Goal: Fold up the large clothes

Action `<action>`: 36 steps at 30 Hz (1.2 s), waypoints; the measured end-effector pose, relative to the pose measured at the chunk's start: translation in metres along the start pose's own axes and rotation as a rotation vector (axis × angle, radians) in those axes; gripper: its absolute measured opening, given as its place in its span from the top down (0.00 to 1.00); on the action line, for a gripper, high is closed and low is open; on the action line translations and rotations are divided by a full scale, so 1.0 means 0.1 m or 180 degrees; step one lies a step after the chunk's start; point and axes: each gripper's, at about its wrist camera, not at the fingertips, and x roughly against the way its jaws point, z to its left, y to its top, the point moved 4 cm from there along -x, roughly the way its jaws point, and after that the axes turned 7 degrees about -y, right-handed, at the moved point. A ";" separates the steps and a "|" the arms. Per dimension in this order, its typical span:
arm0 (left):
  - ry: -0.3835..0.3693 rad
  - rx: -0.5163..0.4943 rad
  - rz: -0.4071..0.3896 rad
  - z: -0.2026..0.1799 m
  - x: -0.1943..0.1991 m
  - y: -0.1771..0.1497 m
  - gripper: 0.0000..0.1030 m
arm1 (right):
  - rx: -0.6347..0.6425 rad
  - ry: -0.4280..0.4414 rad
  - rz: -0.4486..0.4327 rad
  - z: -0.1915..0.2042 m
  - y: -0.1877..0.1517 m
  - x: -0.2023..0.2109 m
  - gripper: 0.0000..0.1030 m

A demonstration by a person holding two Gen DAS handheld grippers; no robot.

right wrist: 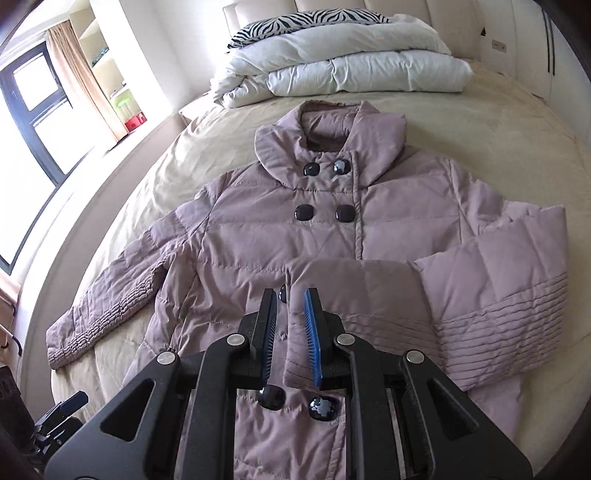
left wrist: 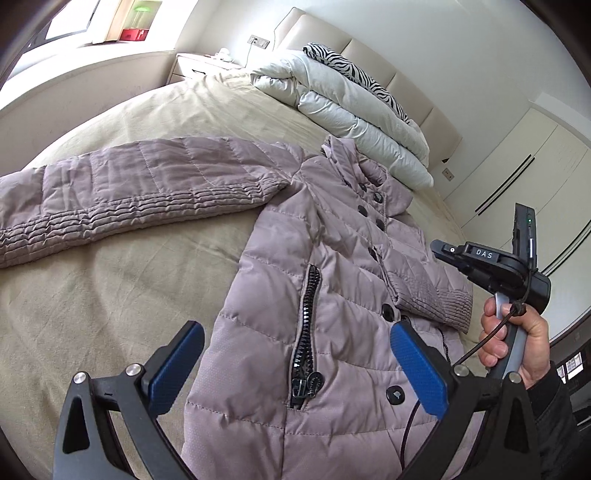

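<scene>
Two tongs: I have one on each hand, both over the coat.
Coat: mauve quilted coat [right wrist: 325,229] lies face up on the bed [right wrist: 517,122], collar toward the headboard, buttoned with dark buttons [right wrist: 345,213].
Left tongs [left wrist: 297,365]: spread wide, blue pads [left wrist: 419,369] well apart, hovering above the coat's lower front — I see nothing between them. A zipped pocket [left wrist: 306,343] sits just under the gap.
Right tongs [right wrist: 291,332]: pressed nearly together, pinching the cuff [right wrist: 299,325] of the sleeve that is folded across the coat's chest. The cuff fabric stands up between the two pads.
Folded sleeve [right wrist: 480,295]: bends at the coat's right edge and runs back over the front, its ribbed stitching showing near the bend.
Other sleeve [left wrist: 122,192]: stretched flat out to the side on the bed sheet, away from the body of the coat, untouched.
Right hand [left wrist: 517,343]: seen from the left wrist camera gripping the handle of its tool beside the coat's edge, a thin cable [left wrist: 480,343] trailing from it.
Duvet [right wrist: 343,66]: white, folded in a pile at the head of the bed — well apart from the coat, a zebra-print pillow [right wrist: 306,20] behind it.
Window [right wrist: 33,110]: off to one side of the bed, bright, a curtain [right wrist: 81,74] next to it.
</scene>
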 end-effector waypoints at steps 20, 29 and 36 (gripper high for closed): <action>-0.0709 -0.0277 0.0833 -1.27 -1.65 0.18 0.01 | -0.0886 0.0532 -0.0981 -1.29 -0.87 1.05 0.07; -0.0616 -0.0243 0.1320 -1.62 -2.52 0.20 0.36 | -0.1485 0.0620 -0.0694 -2.11 -1.44 0.76 0.07; -0.0612 -0.0379 0.1318 -1.74 -2.59 0.30 0.86 | -0.1647 0.0713 -0.0581 -2.29 -1.65 0.63 0.07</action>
